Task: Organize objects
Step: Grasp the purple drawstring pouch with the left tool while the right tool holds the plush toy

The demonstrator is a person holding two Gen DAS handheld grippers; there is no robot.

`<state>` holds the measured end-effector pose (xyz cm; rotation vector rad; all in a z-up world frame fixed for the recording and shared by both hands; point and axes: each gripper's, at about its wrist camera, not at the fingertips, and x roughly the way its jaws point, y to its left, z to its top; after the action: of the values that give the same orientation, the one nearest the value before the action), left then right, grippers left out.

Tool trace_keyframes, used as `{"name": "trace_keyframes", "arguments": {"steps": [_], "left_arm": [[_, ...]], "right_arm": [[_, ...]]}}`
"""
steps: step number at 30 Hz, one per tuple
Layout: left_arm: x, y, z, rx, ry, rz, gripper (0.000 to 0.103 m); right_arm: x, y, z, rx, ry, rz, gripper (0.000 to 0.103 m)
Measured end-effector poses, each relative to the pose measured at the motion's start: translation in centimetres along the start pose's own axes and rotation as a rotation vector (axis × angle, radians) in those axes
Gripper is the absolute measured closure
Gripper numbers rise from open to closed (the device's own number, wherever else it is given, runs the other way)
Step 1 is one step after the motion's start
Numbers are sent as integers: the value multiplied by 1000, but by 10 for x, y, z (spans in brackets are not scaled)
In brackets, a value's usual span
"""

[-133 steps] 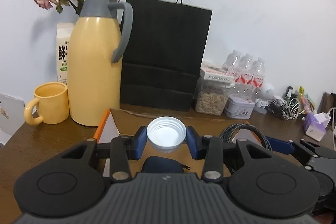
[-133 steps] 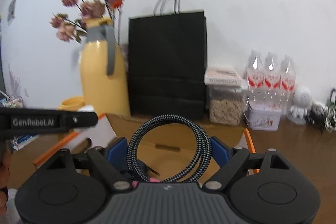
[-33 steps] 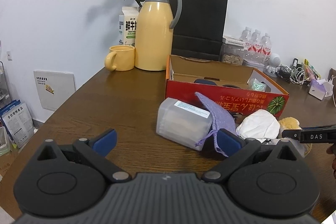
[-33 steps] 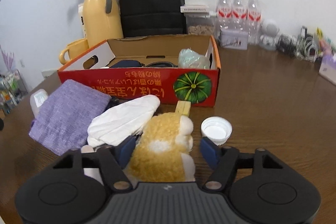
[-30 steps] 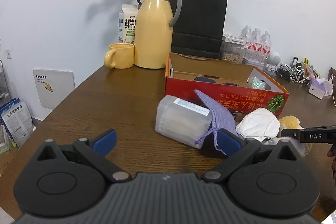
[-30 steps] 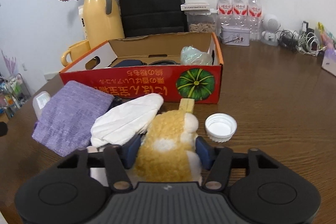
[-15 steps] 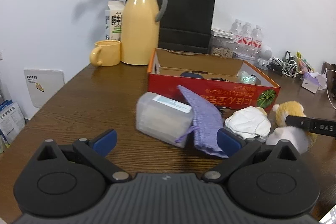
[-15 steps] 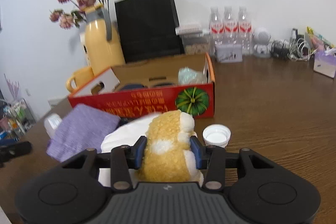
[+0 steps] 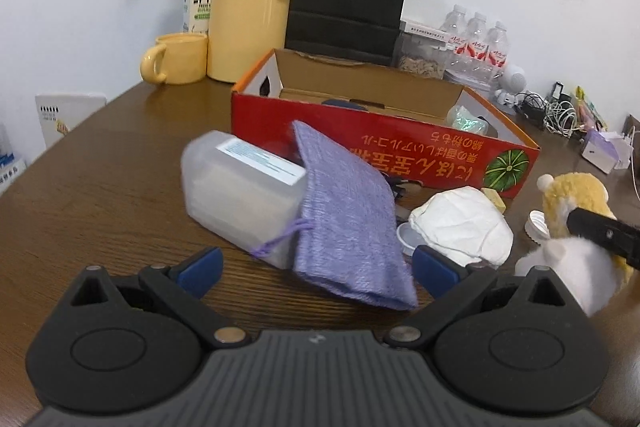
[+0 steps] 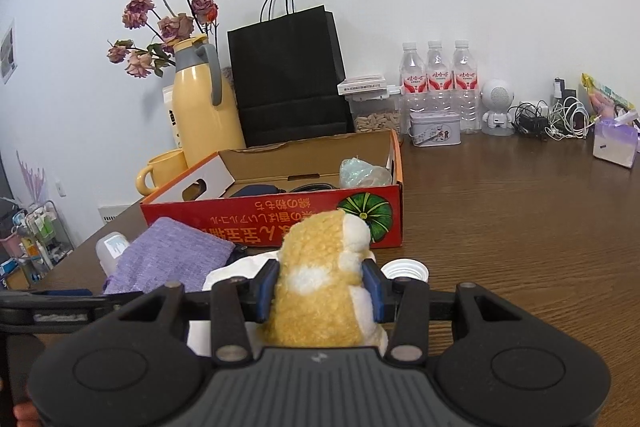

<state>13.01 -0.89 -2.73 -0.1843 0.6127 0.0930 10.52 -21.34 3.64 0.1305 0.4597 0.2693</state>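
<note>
My right gripper [image 10: 320,291] is shut on a yellow and white plush toy [image 10: 320,275], its blue pads pressing the toy's sides and holding it upright just above the table. The left wrist view shows the same toy [image 9: 576,195] at the right edge. My left gripper [image 9: 316,267] stands wide open and low, with the near end of a purple knitted pouch [image 9: 344,215] between its fingers. The pouch leans on a clear plastic box [image 9: 236,187]. Beyond them is the red cardboard box [image 9: 360,131], which holds a dark pouch, a cable and a teal bag [image 10: 362,171].
A white crumpled cloth [image 9: 460,223] and a white cap [image 10: 404,269] lie in front of the red box. Along the wall stand a yellow thermos [image 10: 200,115], a mug [image 10: 160,171], a black paper bag [image 10: 288,79], water bottles [image 10: 436,87], a tin and tangled cables.
My right gripper closed on the plush toy and raised it off the table. My left gripper moved forward and lower, so the purple pouch now lies between its fingers.
</note>
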Motion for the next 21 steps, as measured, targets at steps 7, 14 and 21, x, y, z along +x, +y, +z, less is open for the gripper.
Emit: {"name": "trace_keyframes", "arguments": {"steps": [7, 14, 21], "left_arm": [[14, -10, -3, -67, 43, 20, 22], [14, -13, -2, -111, 32, 0, 37], [18, -12, -1, -120, 35, -20, 83]], "right_arm": [[4, -4, -3, 1, 5, 7, 60], [6, -8, -5, 3, 10, 15, 60], [9, -8, -5, 8, 13, 23, 60]]}}
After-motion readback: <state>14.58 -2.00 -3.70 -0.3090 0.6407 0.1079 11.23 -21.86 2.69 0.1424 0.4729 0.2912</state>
